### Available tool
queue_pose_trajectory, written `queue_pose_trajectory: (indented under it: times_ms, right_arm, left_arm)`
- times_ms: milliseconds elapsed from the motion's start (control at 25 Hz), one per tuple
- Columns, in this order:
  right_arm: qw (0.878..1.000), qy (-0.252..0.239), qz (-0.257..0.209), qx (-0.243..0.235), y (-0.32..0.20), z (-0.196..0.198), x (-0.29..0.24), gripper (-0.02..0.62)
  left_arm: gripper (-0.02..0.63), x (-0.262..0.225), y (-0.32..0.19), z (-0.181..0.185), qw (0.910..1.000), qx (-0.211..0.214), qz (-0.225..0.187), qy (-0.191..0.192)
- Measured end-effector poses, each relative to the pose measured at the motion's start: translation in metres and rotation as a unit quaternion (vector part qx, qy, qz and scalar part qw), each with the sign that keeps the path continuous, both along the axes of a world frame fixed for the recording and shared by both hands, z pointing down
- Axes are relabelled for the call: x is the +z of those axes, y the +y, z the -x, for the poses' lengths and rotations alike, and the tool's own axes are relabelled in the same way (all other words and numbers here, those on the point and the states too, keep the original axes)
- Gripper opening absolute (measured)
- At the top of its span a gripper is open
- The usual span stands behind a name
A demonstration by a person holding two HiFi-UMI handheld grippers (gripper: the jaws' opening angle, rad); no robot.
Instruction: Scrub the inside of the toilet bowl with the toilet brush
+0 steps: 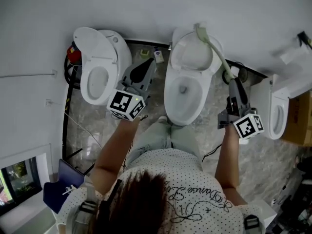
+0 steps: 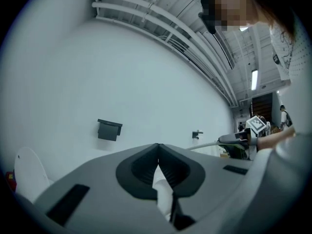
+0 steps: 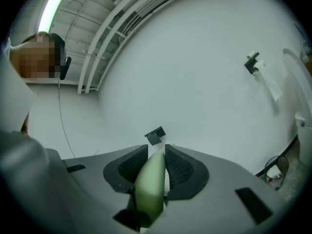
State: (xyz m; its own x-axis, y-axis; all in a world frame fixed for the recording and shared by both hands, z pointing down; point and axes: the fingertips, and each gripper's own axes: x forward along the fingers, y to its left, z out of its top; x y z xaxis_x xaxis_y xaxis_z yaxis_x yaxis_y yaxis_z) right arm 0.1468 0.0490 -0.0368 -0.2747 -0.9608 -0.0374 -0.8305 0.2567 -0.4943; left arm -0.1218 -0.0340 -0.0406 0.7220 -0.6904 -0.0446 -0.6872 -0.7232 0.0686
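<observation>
- The right tool [image 3: 157,149] pinches the pale green handle of the toilet brush [image 1: 214,50]. The brush head is at the far end, over the raised lid of the middle toilet bowl [image 1: 169,96].
- The left tool [image 2: 157,150] is pressed together, left of that bowl.
- The shirt [image 1: 195,194] bears cursive script, seemingly beginning "Danse".

toilet bowl [image 1: 183,89]: white, lid up, seat down, water showing; the middle one on the floor.
toilet brush [image 1: 213,48]: pale green, slanting over the raised lid, handle clamped in right tongs [image 3: 157,154].
</observation>
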Motion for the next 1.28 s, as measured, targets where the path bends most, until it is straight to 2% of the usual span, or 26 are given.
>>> queue_pose_trajectory:
  times_ms: [280, 680, 1040, 1280]
  right_arm:
    - [0.996, 0.074, -0.048, 0.010, 0.000, 0.021, -0.040, 0.120]
    - [0.980, 0.183, -0.082, 0.007, -0.001, 0.064, -0.072, 0.120]
    - [0.974, 0.205, -0.092, 0.015, -0.005, 0.093, -0.071, 0.120]
    - [0.972, 0.218, -0.087, 0.029, -0.001, 0.098, -0.067, 0.120]
  left_arm:
    - [0.003, -0.016, 0.011, -0.005, 0.9996, 0.023, -0.015, -0.002]
    - [0.002, -0.024, 0.016, -0.003, 0.9987, 0.044, -0.024, 0.004]
    - [0.002, -0.025, 0.016, 0.001, 0.9979, 0.055, -0.034, 0.007]
    - [0.003, -0.024, 0.023, -0.006, 0.9970, 0.069, -0.035, 0.011]
